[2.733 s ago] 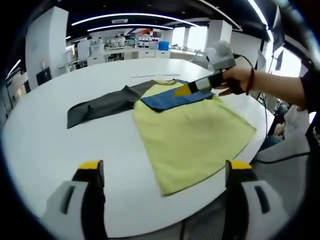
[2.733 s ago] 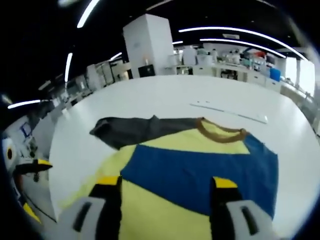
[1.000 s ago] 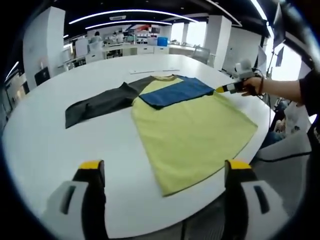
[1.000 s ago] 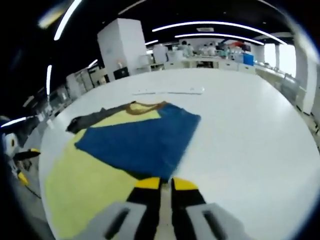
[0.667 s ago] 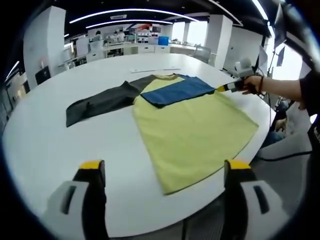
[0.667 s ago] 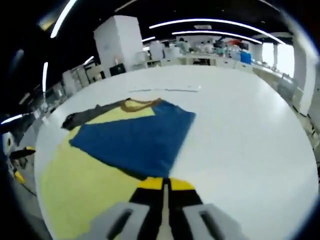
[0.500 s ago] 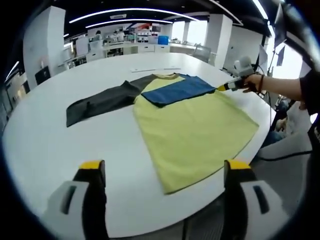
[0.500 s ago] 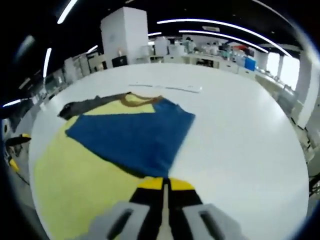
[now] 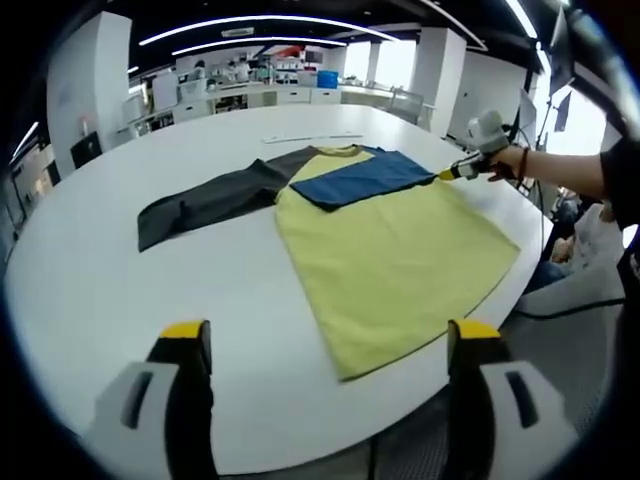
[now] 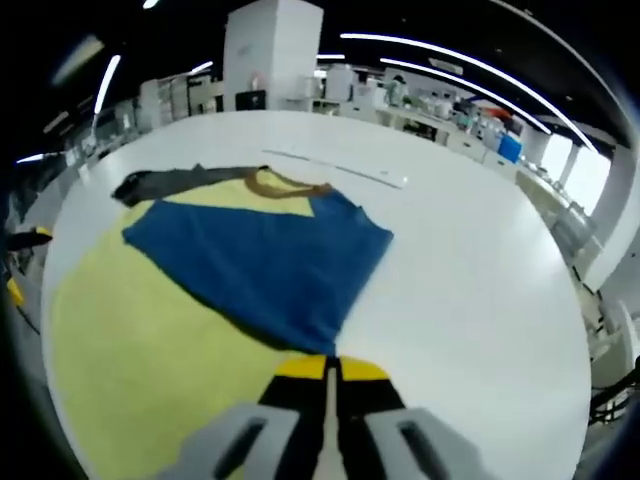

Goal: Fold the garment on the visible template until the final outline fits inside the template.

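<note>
In the left gripper view, the left gripper [image 9: 325,345] hangs wide open above the white round table [image 9: 90,270], where a yellow T-shirt [image 9: 395,250] lies flat, its blue sleeve [image 9: 360,177] folded inward and grey sleeve [image 9: 205,198] outstretched. The right gripper [image 9: 447,174] sits at the shirt's edge.

In the right gripper view, the right gripper [image 10: 325,368] has its jaws pressed together at the T-shirt [image 10: 150,340] edge; whether cloth is pinched, I cannot tell.

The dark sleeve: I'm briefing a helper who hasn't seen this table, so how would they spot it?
On the big white table lies a yellow shirt. The dark sleeve stretches flat from its collar end, the grey one, unlike the blue sleeve folded over the yellow.
</note>
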A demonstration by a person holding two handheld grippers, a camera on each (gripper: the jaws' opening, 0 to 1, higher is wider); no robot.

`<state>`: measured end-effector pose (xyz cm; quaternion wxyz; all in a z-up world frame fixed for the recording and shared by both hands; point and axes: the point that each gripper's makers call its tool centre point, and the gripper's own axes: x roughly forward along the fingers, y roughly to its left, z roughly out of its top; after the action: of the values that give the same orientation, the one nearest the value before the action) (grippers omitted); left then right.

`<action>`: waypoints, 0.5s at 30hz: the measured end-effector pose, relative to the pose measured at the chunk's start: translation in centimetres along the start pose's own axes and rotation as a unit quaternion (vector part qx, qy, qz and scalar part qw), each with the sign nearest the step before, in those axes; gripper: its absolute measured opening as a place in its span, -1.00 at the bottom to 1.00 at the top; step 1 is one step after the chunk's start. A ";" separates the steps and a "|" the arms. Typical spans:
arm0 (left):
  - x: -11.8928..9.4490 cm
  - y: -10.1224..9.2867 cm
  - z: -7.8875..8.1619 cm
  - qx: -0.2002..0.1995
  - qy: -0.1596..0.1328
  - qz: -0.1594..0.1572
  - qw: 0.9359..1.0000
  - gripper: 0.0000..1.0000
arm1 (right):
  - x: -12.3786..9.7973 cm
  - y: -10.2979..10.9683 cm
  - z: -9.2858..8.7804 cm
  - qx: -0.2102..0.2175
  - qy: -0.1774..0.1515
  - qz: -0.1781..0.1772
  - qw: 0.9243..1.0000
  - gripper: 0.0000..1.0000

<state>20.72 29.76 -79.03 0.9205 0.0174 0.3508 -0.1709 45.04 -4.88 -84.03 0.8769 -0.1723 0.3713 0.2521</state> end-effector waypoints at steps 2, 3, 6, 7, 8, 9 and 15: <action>0.0 0.1 0.2 0.001 -0.002 0.001 1.000 0.91 | 0.0 0.0 0.0 -0.002 0.001 0.000 1.000 -1.00; 0.0 0.1 0.3 0.000 -0.003 0.002 1.000 0.91 | 0.0 0.0 0.0 0.000 0.002 0.001 1.000 -1.00; -0.1 0.6 0.8 -0.001 -0.010 0.009 1.000 0.90 | 0.0 -0.6 -0.1 0.002 0.004 -0.006 1.000 -1.00; -0.1 0.8 0.9 0.000 -0.011 0.012 1.000 0.89 | 0.0 -0.9 -0.1 0.002 0.005 -0.006 1.000 -1.00; -0.1 1.1 1.1 0.001 -0.013 0.016 1.000 0.89 | 0.1 -1.2 -0.1 0.002 0.006 -0.006 1.000 -1.00; -0.1 1.3 1.3 0.001 -0.015 0.017 1.000 0.89 | 0.1 -1.4 -0.1 0.003 0.006 -0.006 1.000 -1.00; -0.3 2.7 2.3 -0.001 -0.024 0.028 0.999 0.87 | 0.0 -2.2 -0.4 0.015 0.007 -0.008 1.000 -1.00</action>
<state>22.88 32.07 -77.34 0.9331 0.0227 0.3283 -0.1449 46.09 -6.88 -84.01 0.8786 -0.1639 0.3801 0.2384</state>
